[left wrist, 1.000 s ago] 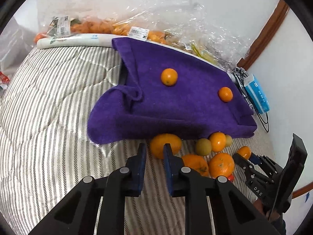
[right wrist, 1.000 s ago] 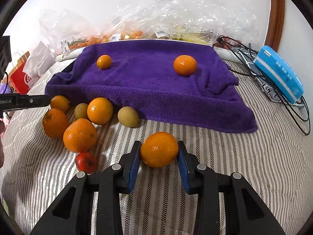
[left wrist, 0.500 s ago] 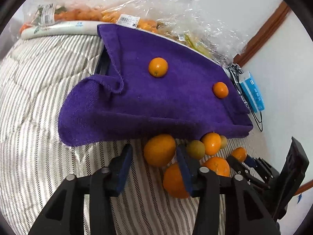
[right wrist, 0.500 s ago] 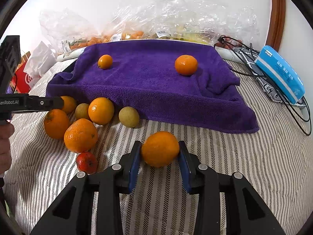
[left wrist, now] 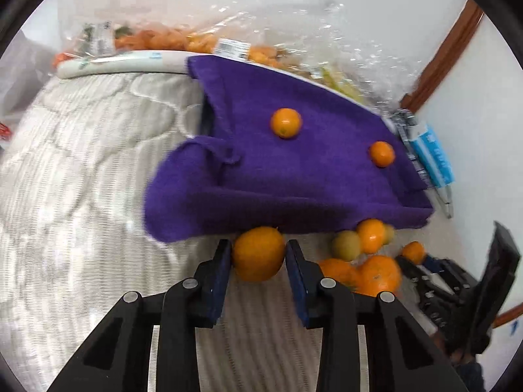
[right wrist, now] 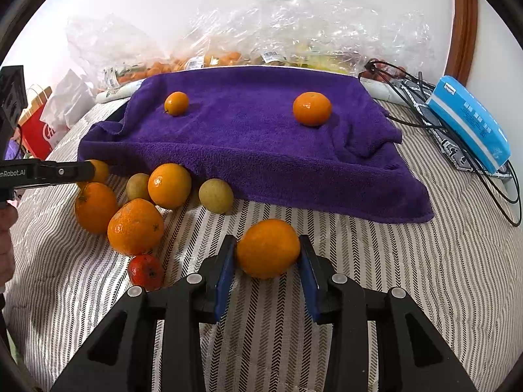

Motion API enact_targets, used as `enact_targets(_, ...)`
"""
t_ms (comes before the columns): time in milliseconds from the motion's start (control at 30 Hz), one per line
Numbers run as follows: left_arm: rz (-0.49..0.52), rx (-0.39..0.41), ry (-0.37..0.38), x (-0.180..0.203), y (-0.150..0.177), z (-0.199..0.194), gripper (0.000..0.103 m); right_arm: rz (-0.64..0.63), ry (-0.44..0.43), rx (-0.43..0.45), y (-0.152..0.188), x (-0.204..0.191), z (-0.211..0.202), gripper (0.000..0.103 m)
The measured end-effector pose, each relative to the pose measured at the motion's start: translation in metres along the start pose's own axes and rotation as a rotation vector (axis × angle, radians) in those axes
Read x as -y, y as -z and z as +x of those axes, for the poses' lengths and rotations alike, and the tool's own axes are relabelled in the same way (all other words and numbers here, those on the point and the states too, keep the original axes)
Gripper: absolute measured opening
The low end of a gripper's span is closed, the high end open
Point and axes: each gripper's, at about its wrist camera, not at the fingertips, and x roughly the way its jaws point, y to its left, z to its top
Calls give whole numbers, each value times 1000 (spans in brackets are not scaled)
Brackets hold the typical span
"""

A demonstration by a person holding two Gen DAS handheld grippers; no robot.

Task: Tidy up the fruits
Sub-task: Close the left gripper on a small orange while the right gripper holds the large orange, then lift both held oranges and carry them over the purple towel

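Observation:
In the left wrist view my left gripper [left wrist: 258,245] is closing its jaws on an orange [left wrist: 258,254] at the front hem of the purple towel [left wrist: 310,176], and both pads touch it. My right gripper [right wrist: 267,241] is shut on another orange [right wrist: 268,250], low over the striped bed cover [right wrist: 392,277]. Two small oranges [right wrist: 176,103] [right wrist: 312,108] lie on the towel [right wrist: 261,150]. A loose pile sits left of the right gripper: oranges [right wrist: 135,227] [right wrist: 169,185], yellow-green fruits [right wrist: 215,195] and a small red fruit [right wrist: 146,271].
Clear plastic bags of fruit [right wrist: 228,58] line the wall behind the towel. A blue packet [right wrist: 467,124] and black cables [right wrist: 500,176] lie at the right edge. A red paper bag [right wrist: 39,127] stands at the far left, and a hand [right wrist: 6,228] shows there.
The left gripper opened, moved forward around the orange at the towel's hem and closed onto it. The right gripper kept still with its orange.

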Motion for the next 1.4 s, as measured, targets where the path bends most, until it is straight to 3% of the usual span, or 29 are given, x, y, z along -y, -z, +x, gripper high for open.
enact_targets(367,-9,6,2,2,3,-4,32,10,-14,5,0,2,-1,36)
enact_targets(633,-31,25,-12,2,9,-24,32,25,-41,60,1,6,-13,36)
enact_targets(1400,-34,141,-35,27,5,-88,32,35,-32,235,-27,8,-96,36)
